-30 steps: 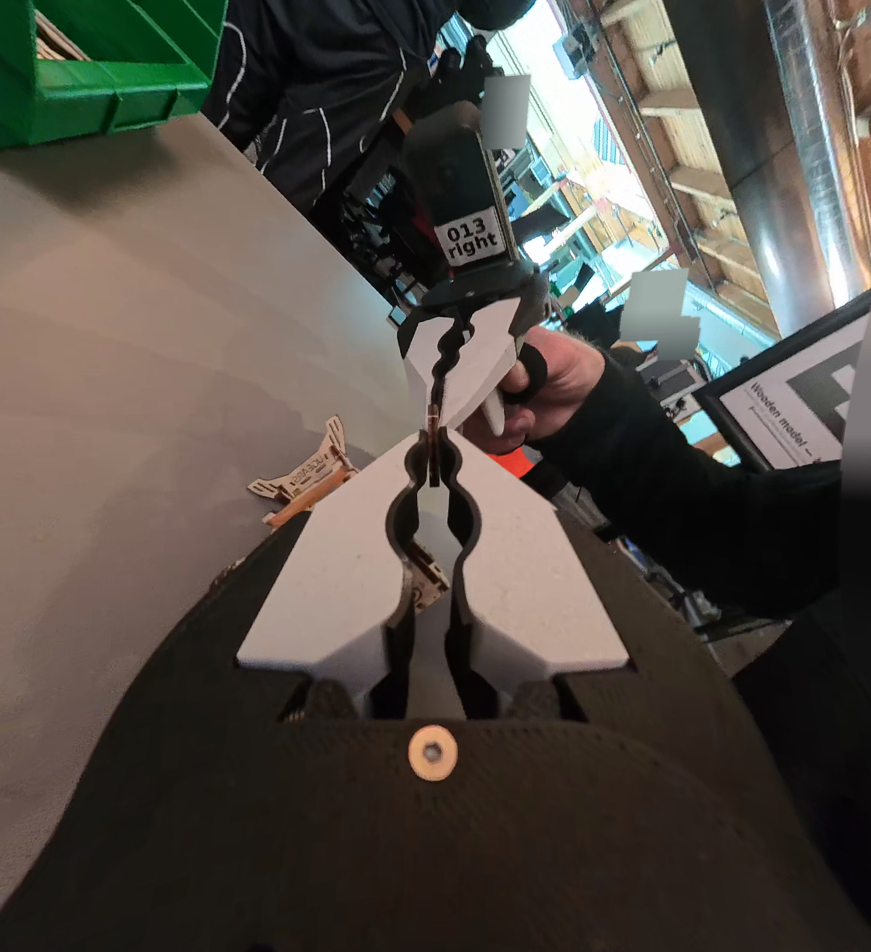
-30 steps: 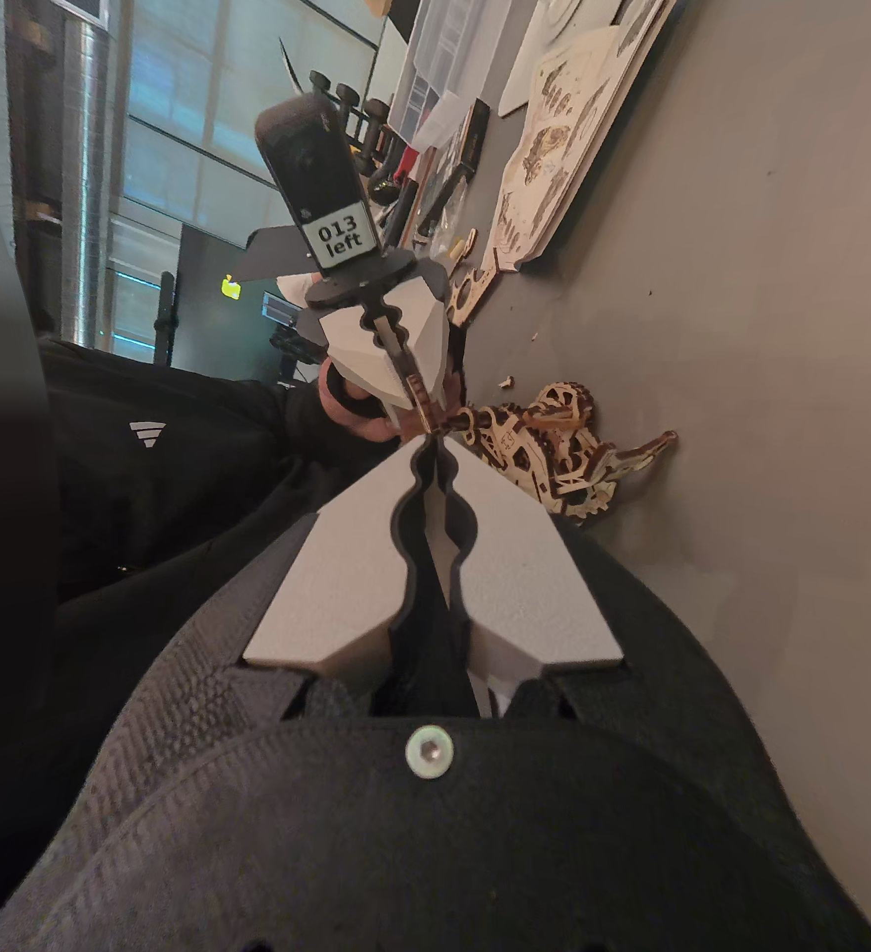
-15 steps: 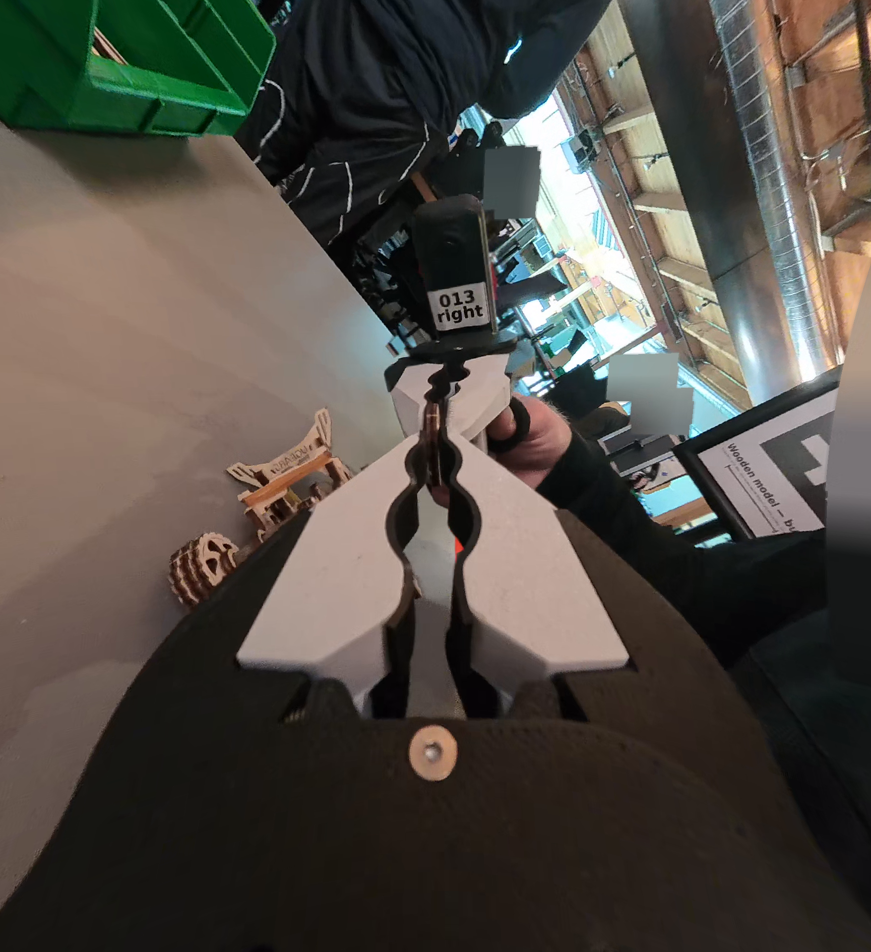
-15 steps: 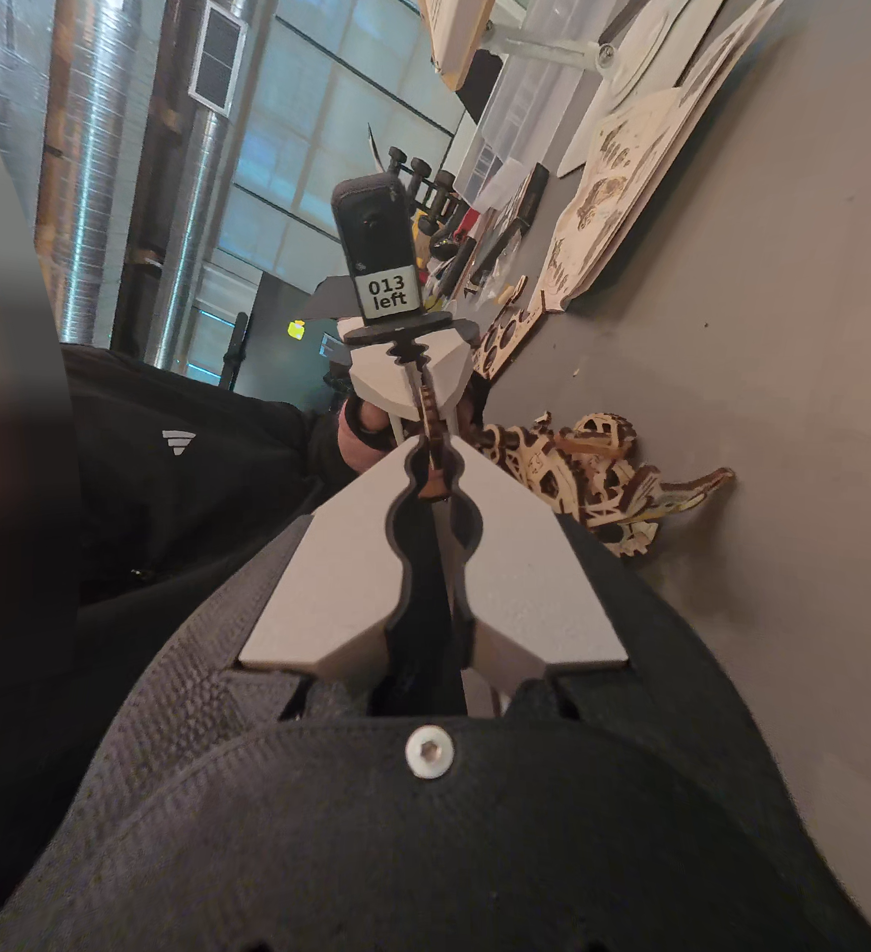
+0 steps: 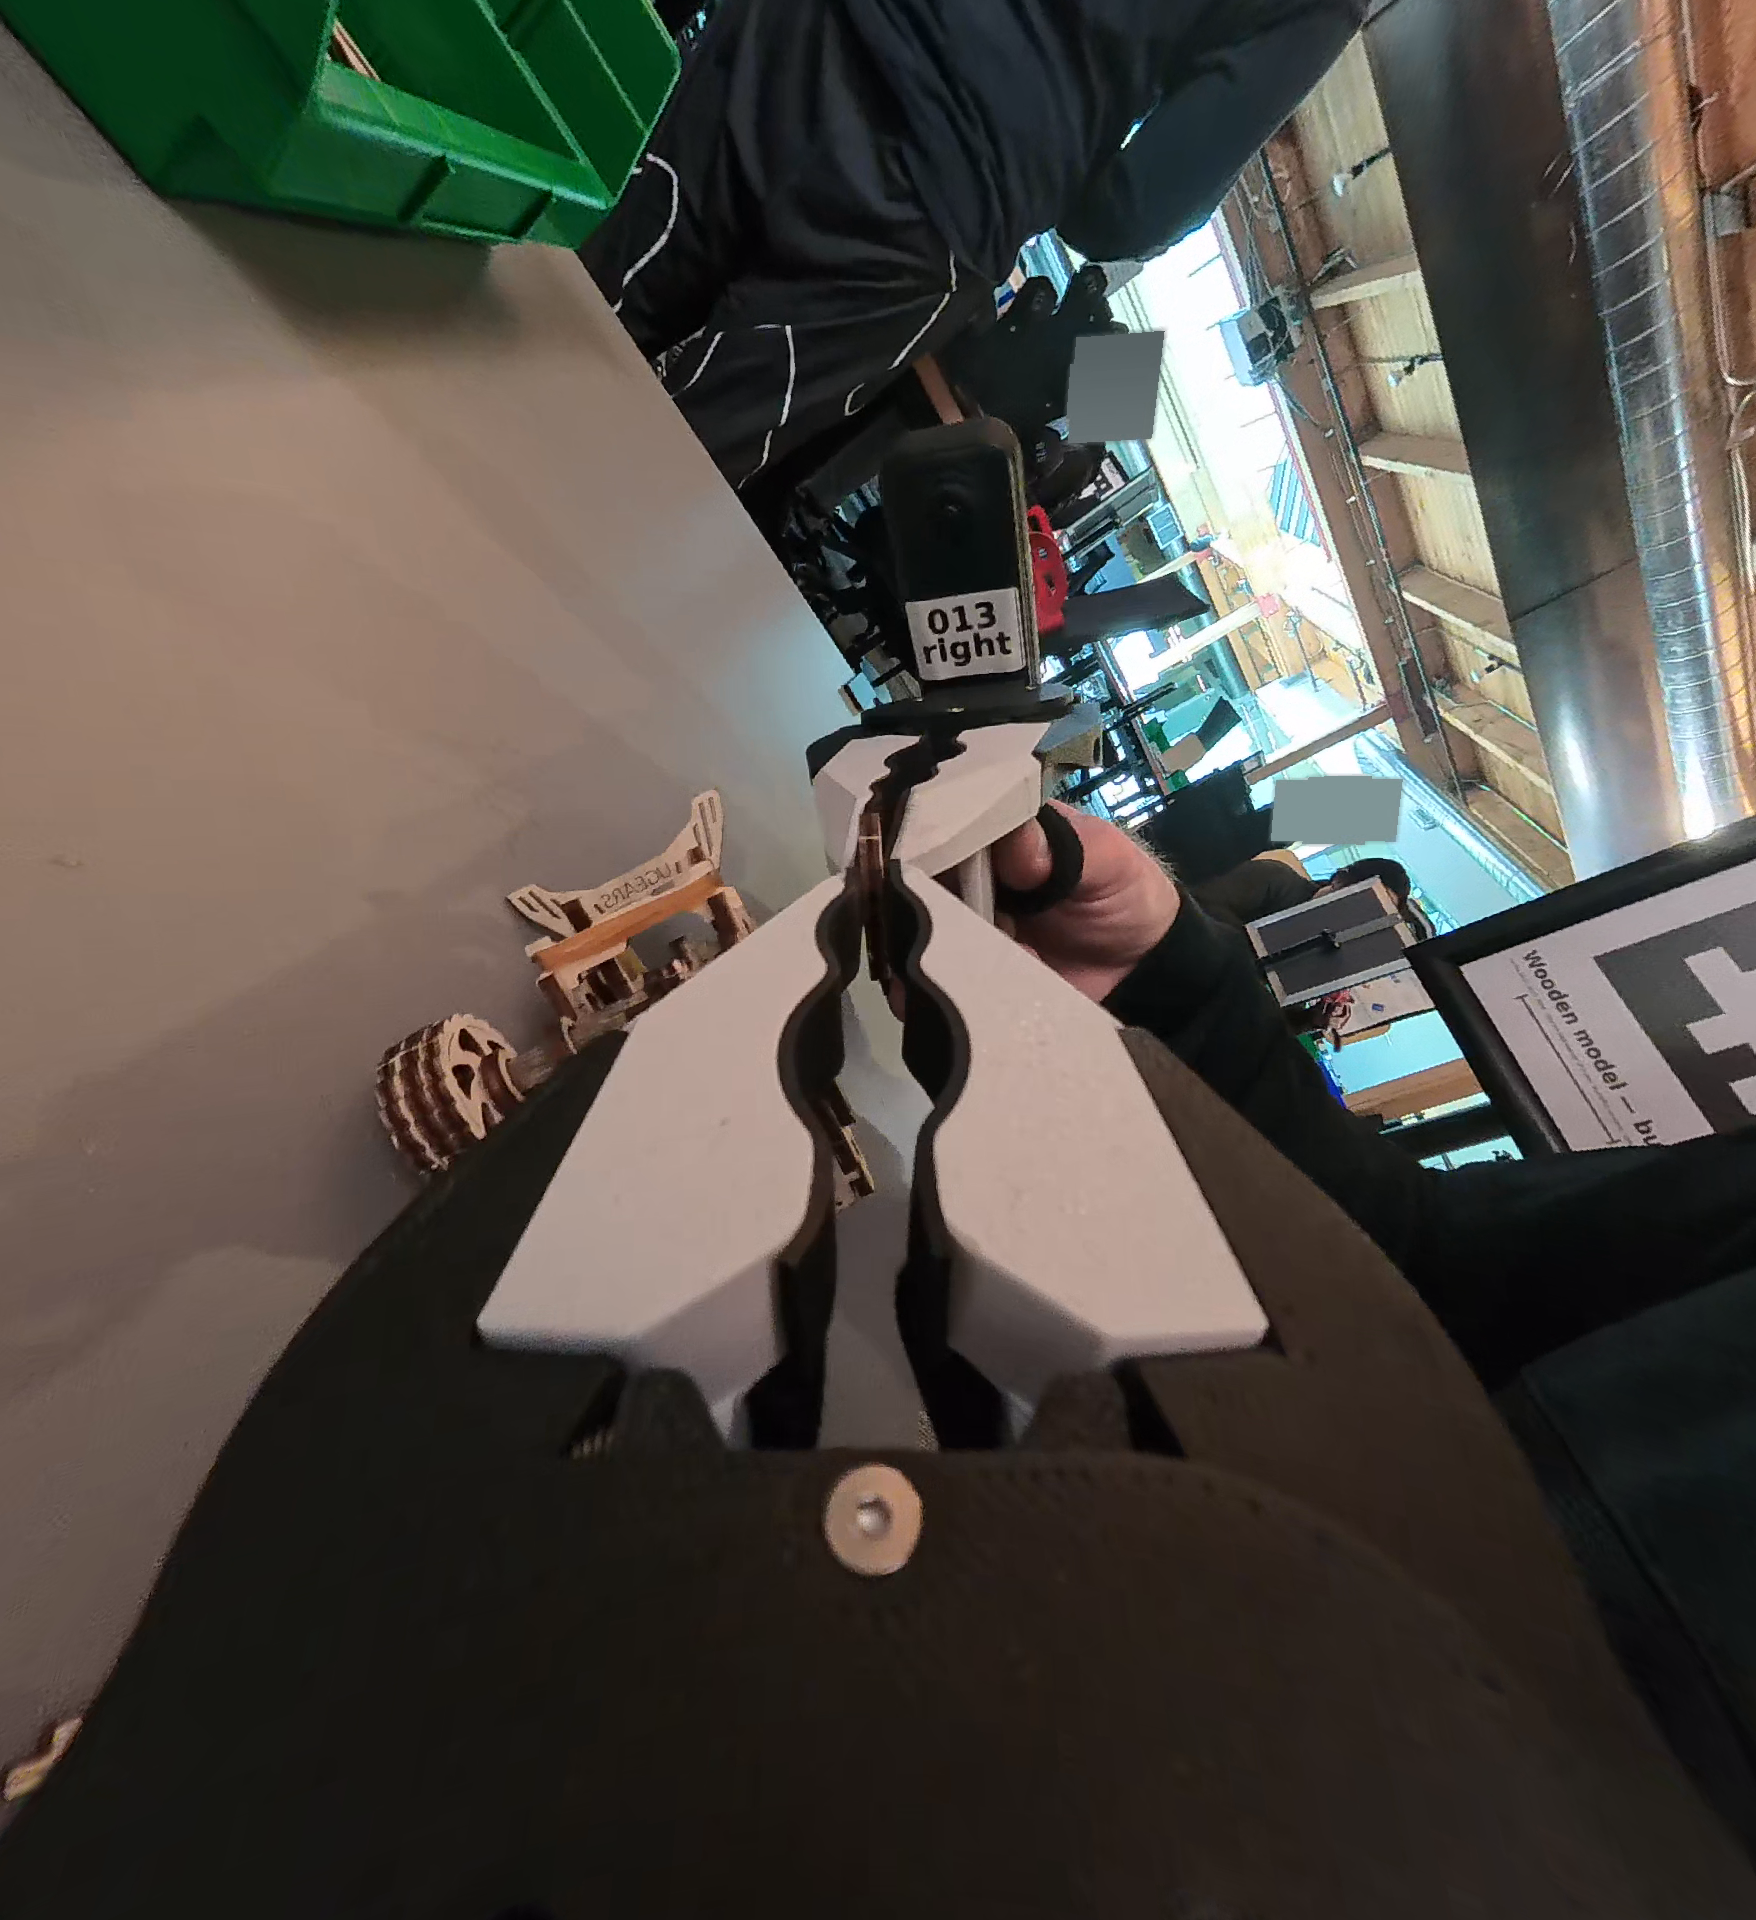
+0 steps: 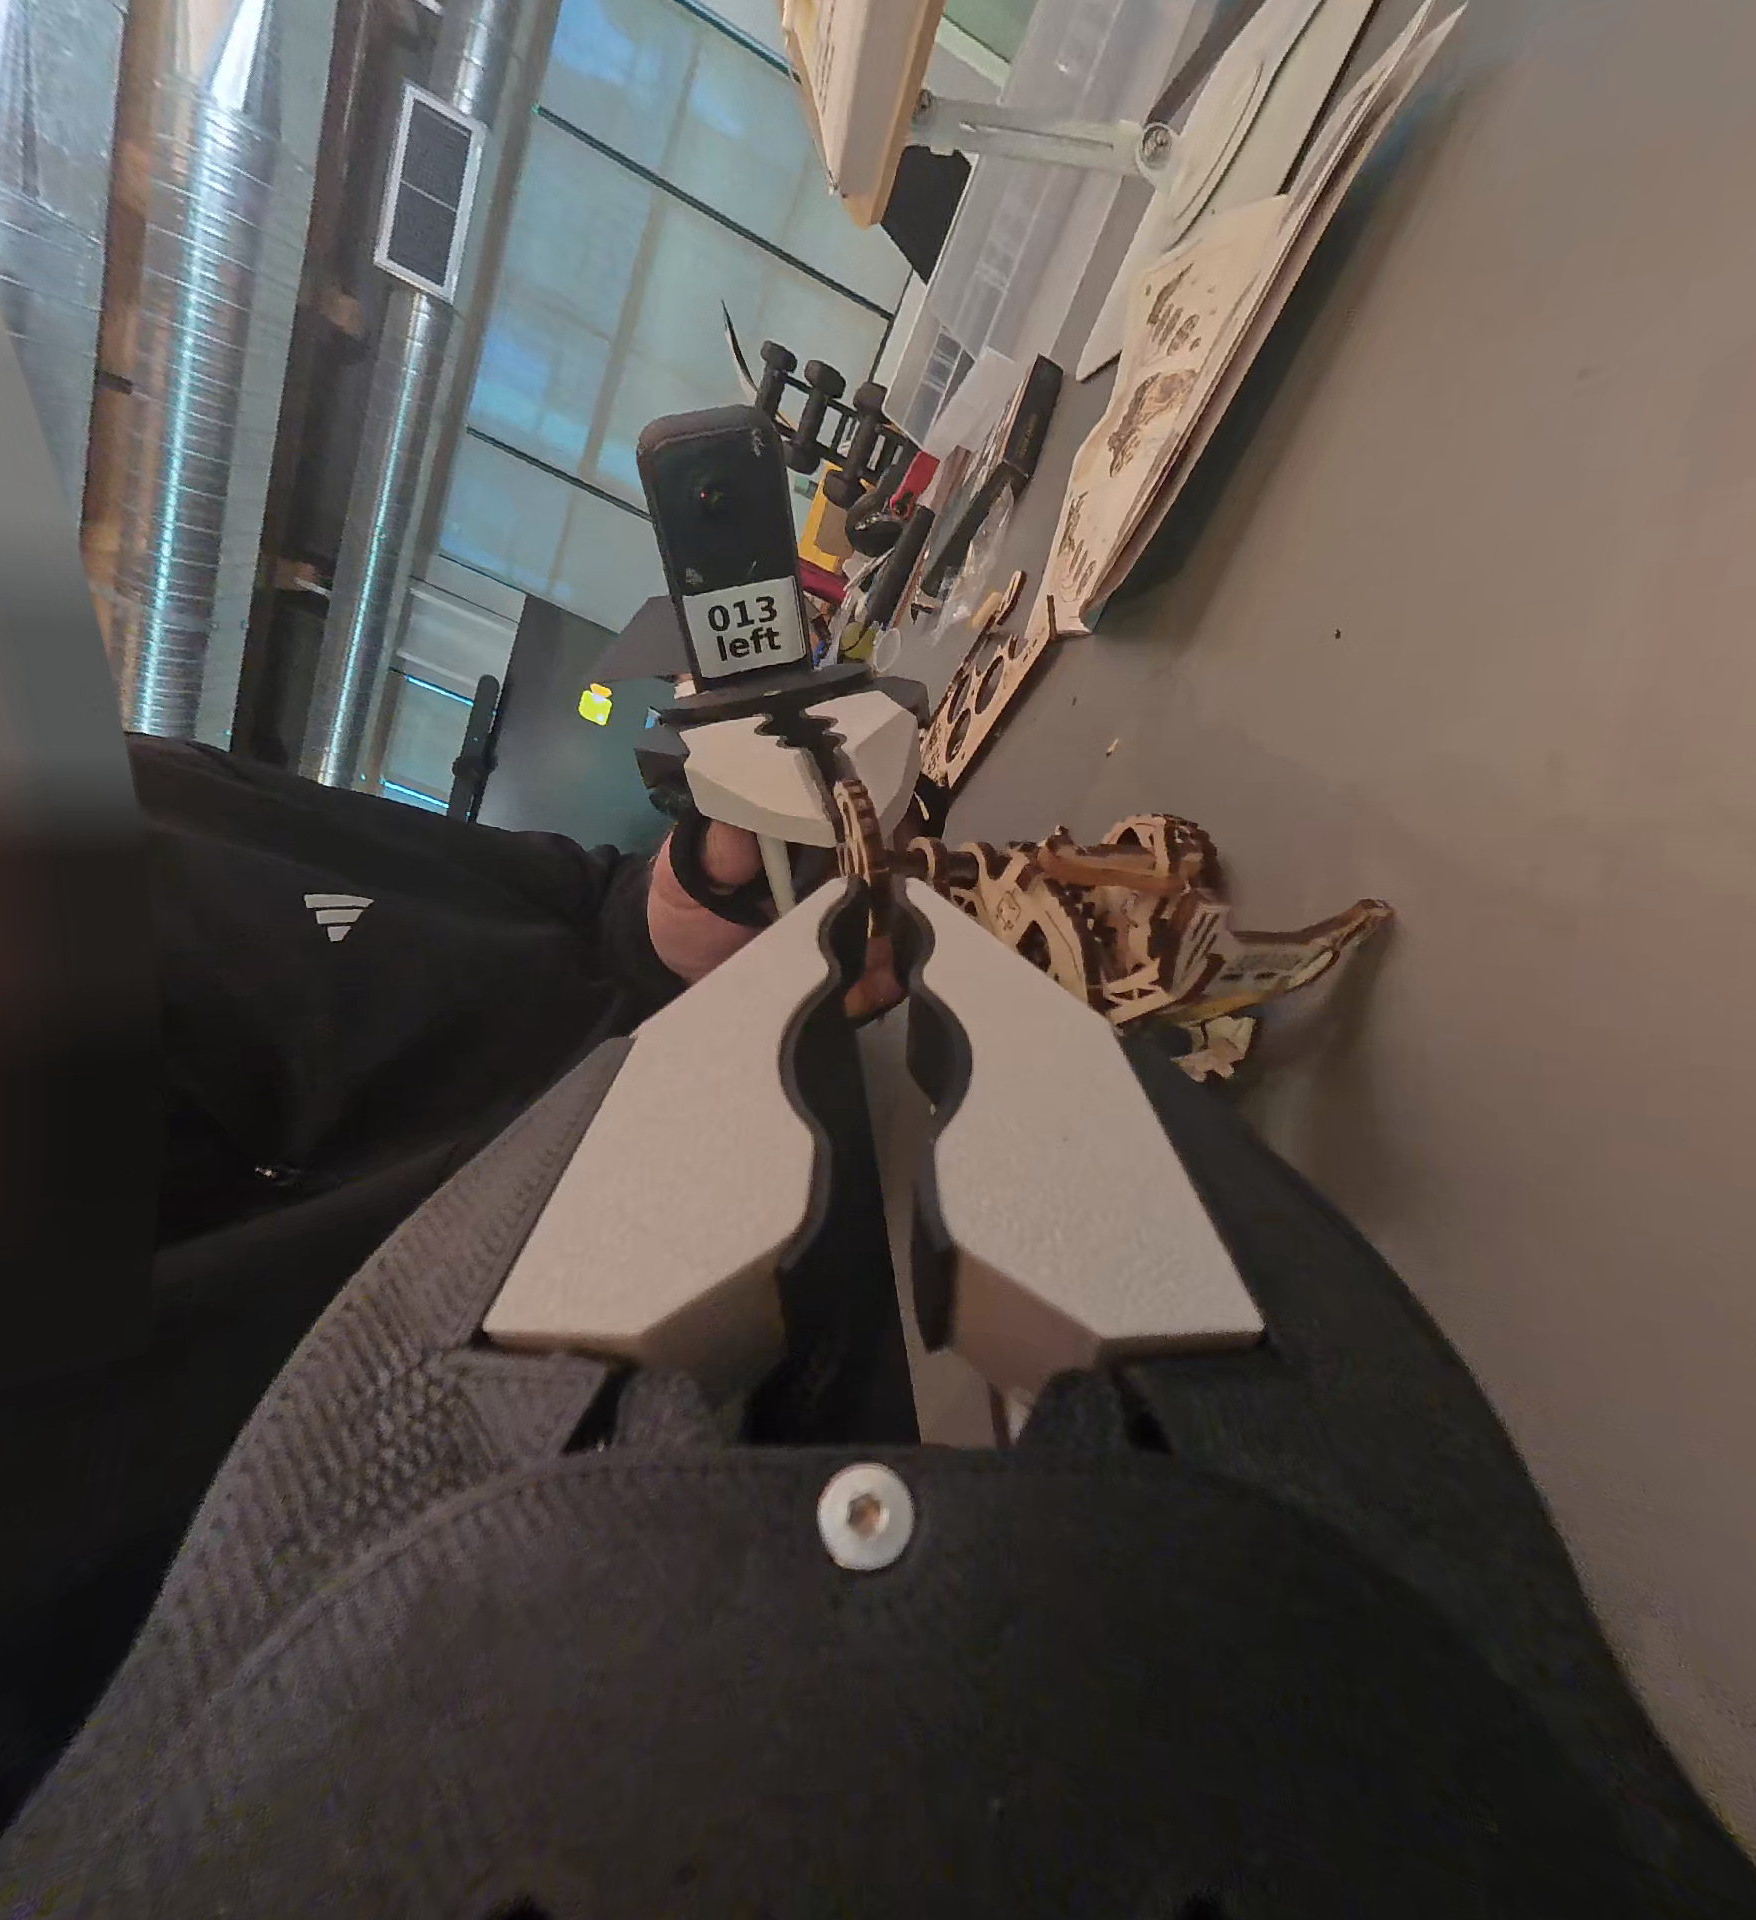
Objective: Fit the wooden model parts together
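My left gripper (image 5: pixel 869 896) is shut on a thin wooden part (image 5: pixel 866 925), seen edge-on between its white fingertips. My right gripper (image 5: pixel 884 805) faces it tip to tip and is shut on another thin part. In the right wrist view my right gripper (image 6: pixel 874 902) grips a small brown wooden piece (image 6: pixel 874 971). It meets a toothed round part (image 6: pixel 861 831) held in the left gripper (image 6: pixel 832 774). Both are held in the air beside the grey table (image 5: pixel 230 623). The joint between the two parts is mostly hidden by the fingers.
A part-built wooden model (image 5: pixel 625 935) with a gear wheel (image 5: pixel 448 1081) lies on the table; it also shows in the right wrist view (image 6: pixel 1113 914). A green bin (image 5: pixel 386 104) stands far off. Sheets of cut wooden parts (image 6: pixel 1165 416), clutter and a framed sign (image 5: pixel 1632 1018) are nearby. A person stands behind. Both grippers' tips are close together, under 4 cm apart.
Both grippers stayed shut on their parts, tip to tip. Both views have swung, so more of the model and table shows. The opposite gripper looks slightly farther off.
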Demonstrator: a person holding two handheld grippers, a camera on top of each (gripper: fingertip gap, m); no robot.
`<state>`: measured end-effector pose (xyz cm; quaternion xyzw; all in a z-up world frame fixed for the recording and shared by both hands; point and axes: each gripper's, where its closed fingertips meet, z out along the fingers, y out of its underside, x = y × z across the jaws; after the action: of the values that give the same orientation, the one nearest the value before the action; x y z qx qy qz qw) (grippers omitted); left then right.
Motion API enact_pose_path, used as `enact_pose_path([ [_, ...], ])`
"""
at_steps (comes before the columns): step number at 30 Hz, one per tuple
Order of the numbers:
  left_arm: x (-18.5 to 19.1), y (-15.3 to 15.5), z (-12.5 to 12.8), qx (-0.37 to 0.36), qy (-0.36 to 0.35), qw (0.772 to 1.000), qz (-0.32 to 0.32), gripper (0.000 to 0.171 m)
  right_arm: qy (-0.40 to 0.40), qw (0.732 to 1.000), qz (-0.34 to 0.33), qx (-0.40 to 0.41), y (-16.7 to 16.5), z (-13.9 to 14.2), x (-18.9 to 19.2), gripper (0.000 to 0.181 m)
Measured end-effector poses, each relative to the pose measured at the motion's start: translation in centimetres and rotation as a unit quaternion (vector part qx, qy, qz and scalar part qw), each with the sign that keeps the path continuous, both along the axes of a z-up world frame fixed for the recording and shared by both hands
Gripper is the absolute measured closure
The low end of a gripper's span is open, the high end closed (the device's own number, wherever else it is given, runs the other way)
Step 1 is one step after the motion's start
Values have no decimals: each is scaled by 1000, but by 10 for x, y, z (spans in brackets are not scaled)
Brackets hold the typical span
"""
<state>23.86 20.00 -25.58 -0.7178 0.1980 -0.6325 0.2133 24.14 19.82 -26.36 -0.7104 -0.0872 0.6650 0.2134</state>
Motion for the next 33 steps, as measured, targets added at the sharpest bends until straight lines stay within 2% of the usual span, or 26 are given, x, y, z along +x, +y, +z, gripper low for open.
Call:
enact_pose_path([
  [33,-1,3,-4,5,16,1000,-8,171,19,1000,17,-2,3,-3,-2,180],
])
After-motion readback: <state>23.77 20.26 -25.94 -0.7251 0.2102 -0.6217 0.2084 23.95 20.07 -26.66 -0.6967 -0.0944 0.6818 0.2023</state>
